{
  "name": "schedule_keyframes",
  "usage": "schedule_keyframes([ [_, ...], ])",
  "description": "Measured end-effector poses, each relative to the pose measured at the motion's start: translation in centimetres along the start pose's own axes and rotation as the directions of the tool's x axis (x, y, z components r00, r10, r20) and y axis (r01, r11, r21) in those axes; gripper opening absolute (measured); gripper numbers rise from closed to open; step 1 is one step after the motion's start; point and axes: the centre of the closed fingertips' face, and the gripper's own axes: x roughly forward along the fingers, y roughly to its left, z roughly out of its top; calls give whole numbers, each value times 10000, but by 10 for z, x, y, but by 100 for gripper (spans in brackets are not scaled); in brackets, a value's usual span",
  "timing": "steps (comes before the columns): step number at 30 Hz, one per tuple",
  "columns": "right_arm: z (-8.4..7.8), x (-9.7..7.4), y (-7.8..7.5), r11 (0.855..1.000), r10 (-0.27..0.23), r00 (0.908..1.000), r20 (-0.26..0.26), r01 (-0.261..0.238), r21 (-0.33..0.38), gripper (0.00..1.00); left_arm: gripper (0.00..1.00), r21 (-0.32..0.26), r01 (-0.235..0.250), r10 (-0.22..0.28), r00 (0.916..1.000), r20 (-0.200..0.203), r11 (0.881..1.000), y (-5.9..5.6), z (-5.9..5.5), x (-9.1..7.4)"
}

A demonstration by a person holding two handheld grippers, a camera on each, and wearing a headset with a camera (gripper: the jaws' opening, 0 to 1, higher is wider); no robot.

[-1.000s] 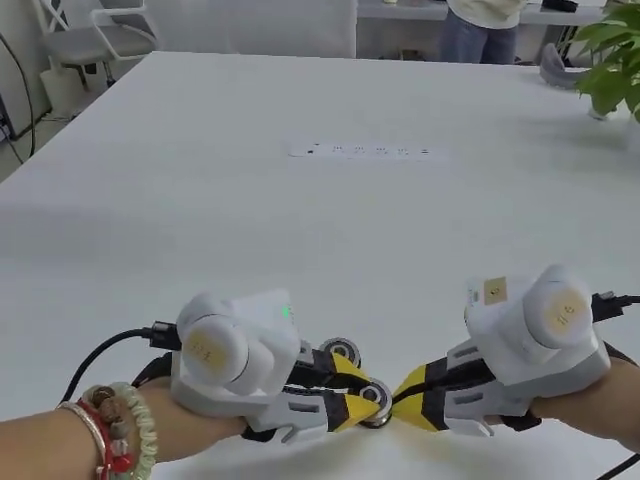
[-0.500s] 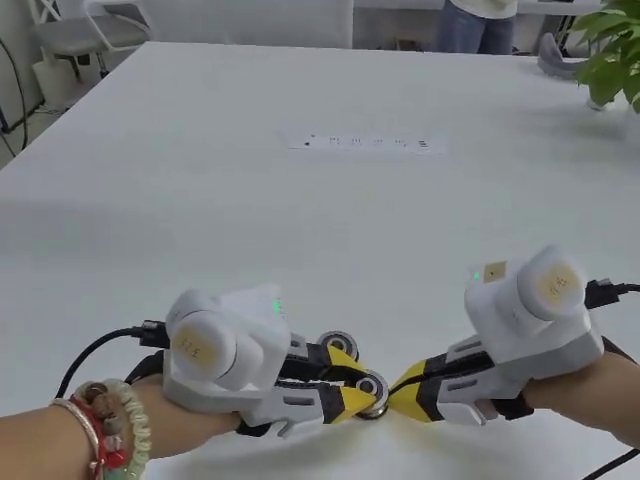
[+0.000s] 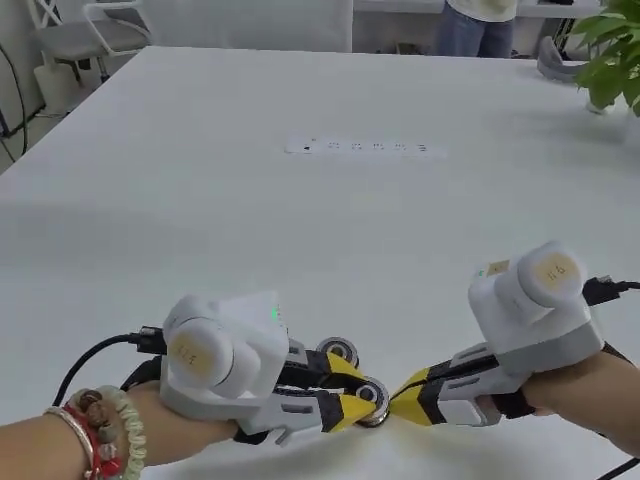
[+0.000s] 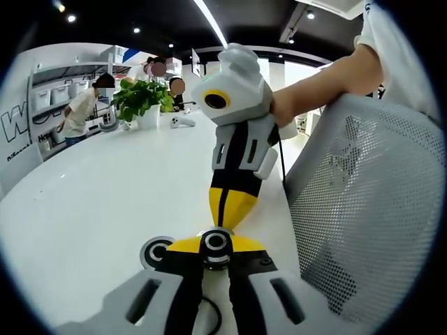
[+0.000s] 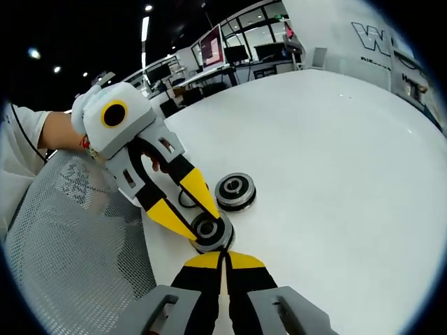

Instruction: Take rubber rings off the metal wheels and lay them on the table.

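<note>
Head view: left gripper fingers pinch a black-ringed silver metal wheel; right gripper fingers, pressed together, touch its rim.

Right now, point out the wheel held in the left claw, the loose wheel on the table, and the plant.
held wheel (image 5: pixel 212 233), right gripper view, on its round face.
loose wheel (image 5: pixel 235 190), right gripper view, on its top face.
plant (image 3: pixel 610 60), head view, on its leaves.

two metal wheels, two grippers
</note>
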Motion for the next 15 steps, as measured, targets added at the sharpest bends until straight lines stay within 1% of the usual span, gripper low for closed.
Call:
schedule_keyframes([
  [4, 2, -3, -1, 9990, 54, 9998, 200, -63, 449, 0, 7, 33, 13, -13, 10000, -37, 10000, 0, 0, 0],
  [8, 7, -6, -1, 9957, 149, 9986, 517, -196, 905, 0, 7, 134, 12, -11, 10000, -75, 9999, 0, 0, -1],
  [9, 12, -7, 2, 9923, 242, 9965, 800, -337, 1190, 0, 7, 141, 13, -12, 10000, -81, 9999, 0, 0, -1],
  [11, 12, -8, 2, 9924, 198, 9976, 660, -276, 1200, 0, 7, 216, 12, -10, 9999, -107, 9998, 0, 0, -1],
  [15, 13, -8, 4, 9912, 220, 9978, 623, -299, 1288, 0, 7, 334, 5, 0, 9999, -149, 9994, 0, 0, -1],
])
